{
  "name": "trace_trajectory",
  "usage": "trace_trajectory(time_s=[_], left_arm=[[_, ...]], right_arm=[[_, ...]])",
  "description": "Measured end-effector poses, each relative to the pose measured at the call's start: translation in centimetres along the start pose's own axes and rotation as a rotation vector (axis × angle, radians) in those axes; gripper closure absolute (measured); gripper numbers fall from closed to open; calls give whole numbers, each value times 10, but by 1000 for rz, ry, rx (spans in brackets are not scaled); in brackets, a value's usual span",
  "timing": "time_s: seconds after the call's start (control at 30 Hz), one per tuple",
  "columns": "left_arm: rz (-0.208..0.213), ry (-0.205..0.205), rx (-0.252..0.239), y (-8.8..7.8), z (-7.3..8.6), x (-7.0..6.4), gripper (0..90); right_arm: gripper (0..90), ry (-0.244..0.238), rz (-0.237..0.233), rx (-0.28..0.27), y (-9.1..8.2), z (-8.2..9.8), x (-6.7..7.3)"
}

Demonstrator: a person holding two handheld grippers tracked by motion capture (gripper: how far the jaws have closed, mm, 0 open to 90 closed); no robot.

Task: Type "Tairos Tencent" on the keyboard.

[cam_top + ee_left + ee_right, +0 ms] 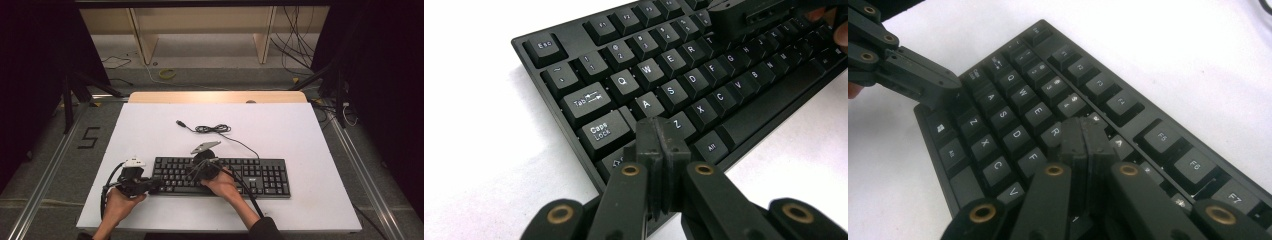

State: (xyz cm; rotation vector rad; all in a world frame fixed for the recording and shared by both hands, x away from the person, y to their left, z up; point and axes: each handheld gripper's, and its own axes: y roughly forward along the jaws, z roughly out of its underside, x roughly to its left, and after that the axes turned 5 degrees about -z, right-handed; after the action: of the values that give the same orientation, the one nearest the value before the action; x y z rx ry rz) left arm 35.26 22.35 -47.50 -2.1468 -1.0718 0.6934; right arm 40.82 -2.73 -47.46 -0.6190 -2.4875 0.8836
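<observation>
White counter (150, 130) on a dim grey floor, wooden shelving behind; a black keyboard (260, 175) lies flat toward the near edge, its cable (212, 129) coiled loosely behind it, plug end lying free on the counter. Left gripper (152, 185) at the keyboard's left end, fingers (659, 145) pressed fully together with nothing between them, tips over the Shift and Z keys by Caps Lock. Right gripper (200, 170) above the left-centre keys, fingers (1085, 145) likewise closed tight and empty, tips over the keys near R.
</observation>
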Motion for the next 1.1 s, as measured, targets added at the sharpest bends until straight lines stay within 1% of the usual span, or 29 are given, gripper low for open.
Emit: trace_trajectory(time_s=[0.1, 0.63, 0.7, 0.73, 0.8, 1.1], left_arm=[[-1, 0, 3, 1, 0, 0, 890], [2, -1, 11, 2, 0, 1, 891], [0, -3, 13, 3, 0, 0, 891], [-2, 5, 25, 4, 1, 0, 891], [0, 7, 25, 4, 1, -1, 892], [4, 2, 24, 4, 0, 0, 892]], right_arm=[[900, 0, 5, 6, 2, 1, 0], [900, 6, 0, 8, 4, 0, 0], [900, 5, 1, 9, 4, 0, 0], [900, 3, 1, 9, 4, 1, 0], [900, -2, 8, 23, 6, 2, 0], [900, -2, 12, 20, 6, 2, 1]])
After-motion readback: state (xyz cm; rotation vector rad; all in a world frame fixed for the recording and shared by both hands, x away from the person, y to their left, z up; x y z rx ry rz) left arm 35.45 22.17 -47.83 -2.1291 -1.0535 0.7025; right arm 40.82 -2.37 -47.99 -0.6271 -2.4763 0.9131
